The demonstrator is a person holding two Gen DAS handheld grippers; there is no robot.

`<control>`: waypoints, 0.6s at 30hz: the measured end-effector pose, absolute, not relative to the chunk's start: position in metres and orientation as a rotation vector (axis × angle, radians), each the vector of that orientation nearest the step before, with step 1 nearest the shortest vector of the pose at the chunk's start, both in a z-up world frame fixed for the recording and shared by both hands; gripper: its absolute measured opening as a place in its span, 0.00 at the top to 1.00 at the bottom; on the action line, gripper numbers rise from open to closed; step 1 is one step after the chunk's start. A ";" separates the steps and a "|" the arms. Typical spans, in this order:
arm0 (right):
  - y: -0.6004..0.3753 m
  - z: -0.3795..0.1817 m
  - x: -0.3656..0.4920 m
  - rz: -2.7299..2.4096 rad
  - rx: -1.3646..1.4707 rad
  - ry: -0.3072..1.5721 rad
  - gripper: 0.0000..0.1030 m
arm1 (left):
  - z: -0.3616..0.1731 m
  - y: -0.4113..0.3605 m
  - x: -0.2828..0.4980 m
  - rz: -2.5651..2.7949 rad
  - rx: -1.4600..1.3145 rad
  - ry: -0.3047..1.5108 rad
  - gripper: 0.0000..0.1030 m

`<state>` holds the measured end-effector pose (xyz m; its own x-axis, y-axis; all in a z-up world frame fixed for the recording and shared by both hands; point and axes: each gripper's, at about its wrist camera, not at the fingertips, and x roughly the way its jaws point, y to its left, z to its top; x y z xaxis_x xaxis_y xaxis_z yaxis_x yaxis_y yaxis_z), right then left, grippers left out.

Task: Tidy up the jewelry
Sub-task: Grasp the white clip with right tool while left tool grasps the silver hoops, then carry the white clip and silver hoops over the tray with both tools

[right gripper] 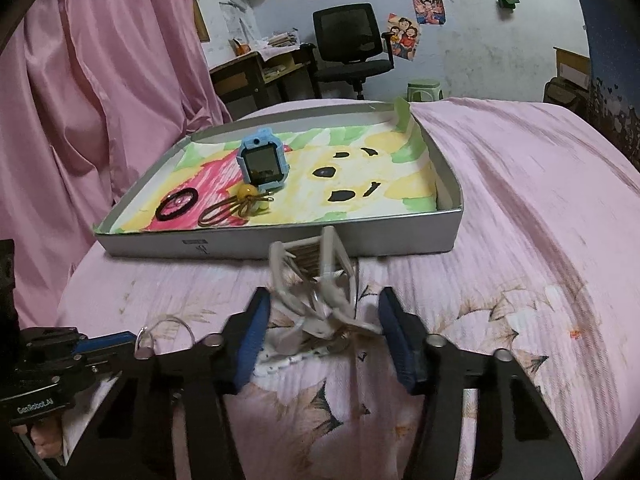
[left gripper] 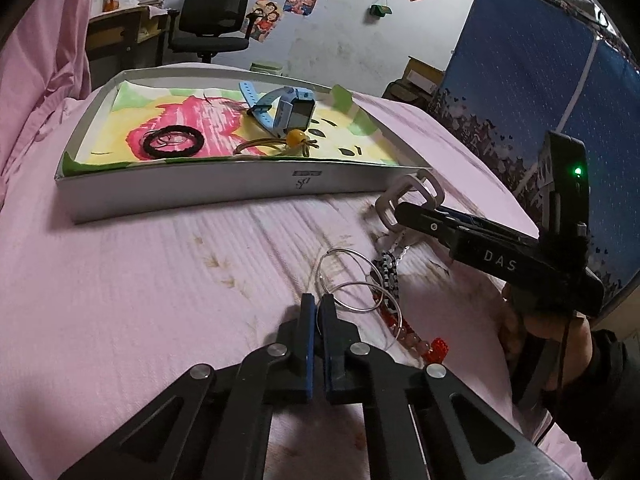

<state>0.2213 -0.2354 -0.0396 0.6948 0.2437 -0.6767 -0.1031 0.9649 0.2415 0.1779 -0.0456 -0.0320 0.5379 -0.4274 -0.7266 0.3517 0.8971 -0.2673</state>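
Observation:
A shallow white tray (left gripper: 224, 188) (right gripper: 304, 246) lined with a painted sheet lies on the pink bed. It holds a blue smartwatch (left gripper: 288, 110) (right gripper: 262, 162), a black bracelet (left gripper: 173, 143) (right gripper: 177, 204) and a yellow bead on a cord (left gripper: 297, 136) (right gripper: 246, 193). My left gripper (left gripper: 318, 308) is shut on thin silver hoops (left gripper: 352, 280), seen also in the right wrist view (right gripper: 168, 330). Red beads (left gripper: 416, 342) and a black-and-white chain (left gripper: 390, 272) lie beside them. My right gripper (right gripper: 322, 344) is open around a white hair claw (right gripper: 316, 292) (left gripper: 408, 196).
A pink curtain (right gripper: 100, 92) hangs on the left. A blue starry panel (left gripper: 540, 92) stands on the right. A desk (right gripper: 248, 72) and black office chair (right gripper: 352, 44) stand beyond the bed.

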 end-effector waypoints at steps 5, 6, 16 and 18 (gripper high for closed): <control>-0.235 -0.039 0.217 0.204 0.178 0.767 0.60 | -0.027 -0.045 0.174 -0.435 -0.089 0.845 0.97; -0.235 -0.038 0.215 0.206 0.175 0.763 0.60 | -0.026 -0.044 0.173 -0.428 -0.085 0.835 0.97; -0.227 -0.018 0.189 0.253 0.115 0.647 0.60 | -0.004 -0.038 0.164 -0.378 -0.074 0.705 0.97; -0.227 -0.013 0.182 0.259 0.108 0.615 0.60 | 0.002 -0.038 0.162 -0.364 -0.067 0.672 0.97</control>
